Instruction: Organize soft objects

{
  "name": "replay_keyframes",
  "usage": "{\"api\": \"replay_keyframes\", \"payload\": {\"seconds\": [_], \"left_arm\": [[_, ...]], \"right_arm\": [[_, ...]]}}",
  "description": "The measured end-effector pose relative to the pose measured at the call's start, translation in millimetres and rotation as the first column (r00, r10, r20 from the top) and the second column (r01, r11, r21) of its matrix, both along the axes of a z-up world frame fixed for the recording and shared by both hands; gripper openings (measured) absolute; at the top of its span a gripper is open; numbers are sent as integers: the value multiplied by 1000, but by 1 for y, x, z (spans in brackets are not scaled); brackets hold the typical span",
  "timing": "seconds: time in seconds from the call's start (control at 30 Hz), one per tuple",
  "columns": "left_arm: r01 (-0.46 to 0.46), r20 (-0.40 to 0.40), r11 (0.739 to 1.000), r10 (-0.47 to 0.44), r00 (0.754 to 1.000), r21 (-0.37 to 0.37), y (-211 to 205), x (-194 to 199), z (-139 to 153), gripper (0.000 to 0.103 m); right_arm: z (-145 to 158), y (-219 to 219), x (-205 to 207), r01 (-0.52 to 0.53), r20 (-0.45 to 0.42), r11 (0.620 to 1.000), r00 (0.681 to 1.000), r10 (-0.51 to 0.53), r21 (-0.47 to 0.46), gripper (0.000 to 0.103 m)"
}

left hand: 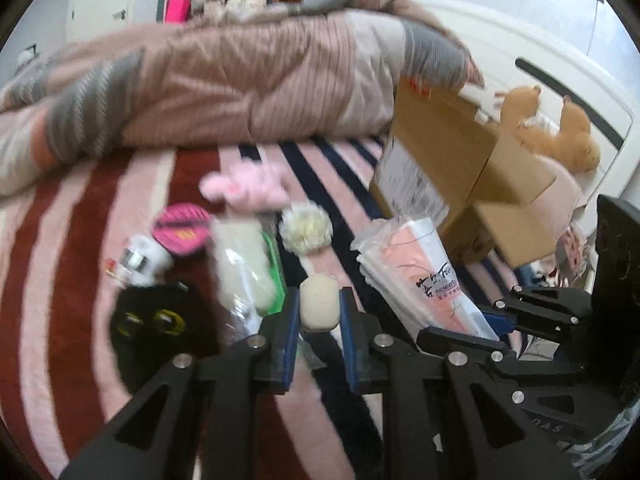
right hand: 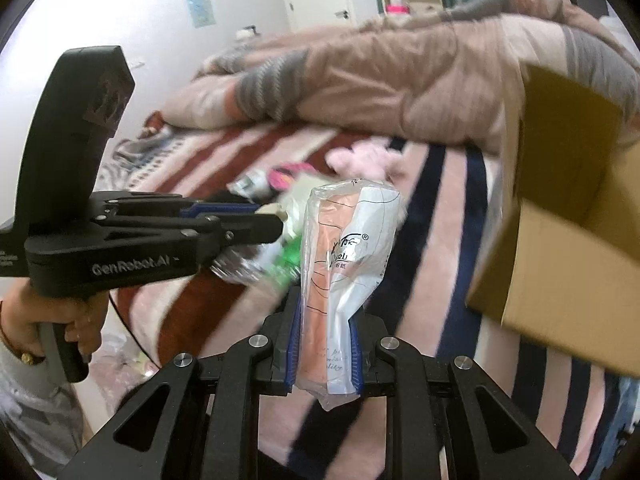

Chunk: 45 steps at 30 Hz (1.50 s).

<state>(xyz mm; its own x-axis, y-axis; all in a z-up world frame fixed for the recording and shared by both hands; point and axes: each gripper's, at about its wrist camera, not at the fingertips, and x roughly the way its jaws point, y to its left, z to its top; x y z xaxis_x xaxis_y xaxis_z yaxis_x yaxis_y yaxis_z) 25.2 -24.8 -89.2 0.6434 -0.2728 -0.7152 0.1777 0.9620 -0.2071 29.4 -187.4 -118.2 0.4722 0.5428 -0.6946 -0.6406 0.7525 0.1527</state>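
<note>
My left gripper (left hand: 319, 310) is shut on a small cream soft block (left hand: 319, 303), held above the striped bedspread (left hand: 80, 240). My right gripper (right hand: 325, 344) is shut on a clear plastic packet with a peach cloth inside (right hand: 344, 256); the packet also shows in the left wrist view (left hand: 420, 272). The left gripper shows in the right wrist view (right hand: 272, 220), left of the packet. On the bed lie a pink plush (left hand: 248, 188), a cream pompom (left hand: 306, 228), a black plush with yellow eyes (left hand: 152, 320), a pink round pad (left hand: 182, 229) and a bagged white item (left hand: 244, 268).
An open cardboard box (left hand: 452, 152) stands on the bed to the right; it also shows in the right wrist view (right hand: 568, 208). A quilted pink and grey duvet (left hand: 240, 76) lies piled across the back. An orange plush (left hand: 556, 128) leans on the white headboard behind the box.
</note>
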Motion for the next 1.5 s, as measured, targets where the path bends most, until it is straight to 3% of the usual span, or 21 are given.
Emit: {"api": "replay_keyframes", "payload": {"seconds": [0.3,0.43,0.57,0.8,0.97,1.13,1.17,1.23,1.3,1.43,1.5], "left_arm": [[17,131,999,-23,991,48,1,3,83,16],[73,174,996,-82,981,56,-23,17,116,16],[155,173,986,-164,971,60,-63,42,134,16],[306,53,949,-310,949,74,-153,103,123,16],[343,-51,933,-339,939,106,-192,142,98,16],[345,-119,928,-330,936,140,-205,161,76,17],[341,-124,930,-325,938,137,-205,163,74,19],[339,-125,932,-324,938,128,-205,164,73,34],[334,-109,931,-321,941,143,-205,161,76,53],[323,-84,936,-314,946,142,-196,154,86,62],[309,-59,942,-304,951,134,-188,148,94,72]], "right_arm": [[70,-7,3,-46,95,994,995,36,97,15],[102,-35,15,-11,130,988,991,-10,156,16],[120,-72,31,75,153,986,983,-98,147,16],[107,-120,76,211,91,976,972,-215,55,16],[84,-139,103,246,41,969,968,-246,-14,17],[70,-148,113,255,28,965,967,-254,-62,23],[69,-149,114,257,31,964,966,-256,-72,25],[66,-151,114,261,33,962,965,-259,-81,35],[64,-151,116,259,29,962,966,-258,-82,38],[64,-150,113,254,29,964,967,-252,-78,46],[67,-149,111,249,31,966,968,-248,-74,53]]}}
